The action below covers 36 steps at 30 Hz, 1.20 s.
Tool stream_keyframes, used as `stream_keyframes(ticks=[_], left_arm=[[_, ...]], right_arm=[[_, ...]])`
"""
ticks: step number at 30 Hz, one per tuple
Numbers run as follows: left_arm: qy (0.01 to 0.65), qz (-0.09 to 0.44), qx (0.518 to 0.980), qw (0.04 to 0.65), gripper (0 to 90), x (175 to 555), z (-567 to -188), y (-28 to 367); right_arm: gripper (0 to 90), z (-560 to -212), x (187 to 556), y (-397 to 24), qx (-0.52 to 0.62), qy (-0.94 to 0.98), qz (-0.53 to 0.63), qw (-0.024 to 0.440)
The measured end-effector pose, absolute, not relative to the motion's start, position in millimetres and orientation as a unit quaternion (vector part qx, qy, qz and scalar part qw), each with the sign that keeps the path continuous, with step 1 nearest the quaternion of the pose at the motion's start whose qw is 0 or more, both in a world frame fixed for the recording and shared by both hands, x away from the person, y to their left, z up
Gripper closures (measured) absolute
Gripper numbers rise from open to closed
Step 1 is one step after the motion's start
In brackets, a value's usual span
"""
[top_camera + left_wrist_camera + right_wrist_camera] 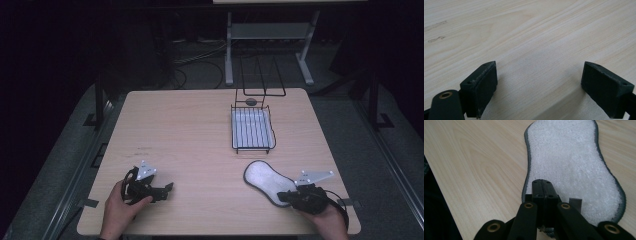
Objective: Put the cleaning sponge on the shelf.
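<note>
White pad (571,162) edge clamped in right gripper (542,185); left gripper (539,87) apart, empty, well away.

Left gripper (537,87) fingers (480,87) spread (nothing between) over bare table (529,30).

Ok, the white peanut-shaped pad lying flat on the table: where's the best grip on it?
At its thin near edge, coming in low from the person's side: the pad lies flat, so only its rim fits between jaws. The right gripper appears already shut on that edge there.

Pale wooden table (185,130), a wire rack (253,129) sat toward its far side, a white pad (265,180) lay near the front edge
</note>
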<state>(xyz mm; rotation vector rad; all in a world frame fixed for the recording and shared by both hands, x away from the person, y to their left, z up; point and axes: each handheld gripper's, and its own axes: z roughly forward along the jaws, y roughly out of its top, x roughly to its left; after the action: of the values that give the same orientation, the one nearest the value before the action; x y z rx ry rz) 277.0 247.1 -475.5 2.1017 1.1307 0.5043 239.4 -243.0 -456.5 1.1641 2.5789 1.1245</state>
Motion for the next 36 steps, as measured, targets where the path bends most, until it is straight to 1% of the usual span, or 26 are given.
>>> stream_keyframes(ticks=[5,9,13,14,17,18,19,20,21,23,26,27,30,36], left_arm=[[0.435,0.194,0.809,0.344,12.8,277,-475,247],[0.435,0.194,0.809,0.344,12.8,277,-475,247],[0.435,0.194,0.809,0.344,12.8,277,-475,247],[0.435,0.194,0.809,0.344,12.8,277,-475,247],[0.435,0.194,0.809,0.344,12.8,277,-475,247],[0.435,0.194,0.809,0.344,12.8,277,-475,247],[0.435,0.194,0.809,0.344,12.8,277,-475,247],[0.435,0.194,0.809,0.344,12.8,277,-475,247],[0.435,0.194,0.809,0.344,12.8,277,-475,247],[0.435,0.194,0.809,0.344,12.8,277,-475,247],[0.435,0.194,0.809,0.344,12.8,277,-475,247],[0.435,0.194,0.809,0.344,12.8,277,-475,247],[0.435,0.194,0.809,0.344,12.8,277,-475,247],[0.435,0.194,0.809,0.344,12.7,277,-475,247]], right_arm=[[89.5,-453,239,-244,0.371,0.849,0.372,0.05],[85.6,-444,240,-248,0.374,0.839,0.393,0.053],[77.7,-439,245,-248,0.372,0.835,0.4,0.059],[77.7,-439,245,-248,0.372,0.835,0.4,0.059],[65.9,-434,250,-249,0.38,0.83,0.403,0.069],[56.8,-432,253,-251,0.382,0.828,0.404,0.069],[51.7,-432,255,-251,0.386,0.826,0.405,0.072],[51.7,-432,255,-251,0.386,0.826,0.405,0.072],[41.1,-432,260,-251,0.391,0.824,0.403,0.072],[30.6,-432,264,-249,0.399,0.823,0.395,0.081],[17.1,-433,270,-246,0.406,0.827,0.38,0.08],[14.7,-434,272,-245,0.406,0.829,0.375,0.087],[11.9,-434,279,-241,0.406,0.828,0.374,0.094],[10.7,-437,292,-231,0.395,0.836,0.369,0.094]])
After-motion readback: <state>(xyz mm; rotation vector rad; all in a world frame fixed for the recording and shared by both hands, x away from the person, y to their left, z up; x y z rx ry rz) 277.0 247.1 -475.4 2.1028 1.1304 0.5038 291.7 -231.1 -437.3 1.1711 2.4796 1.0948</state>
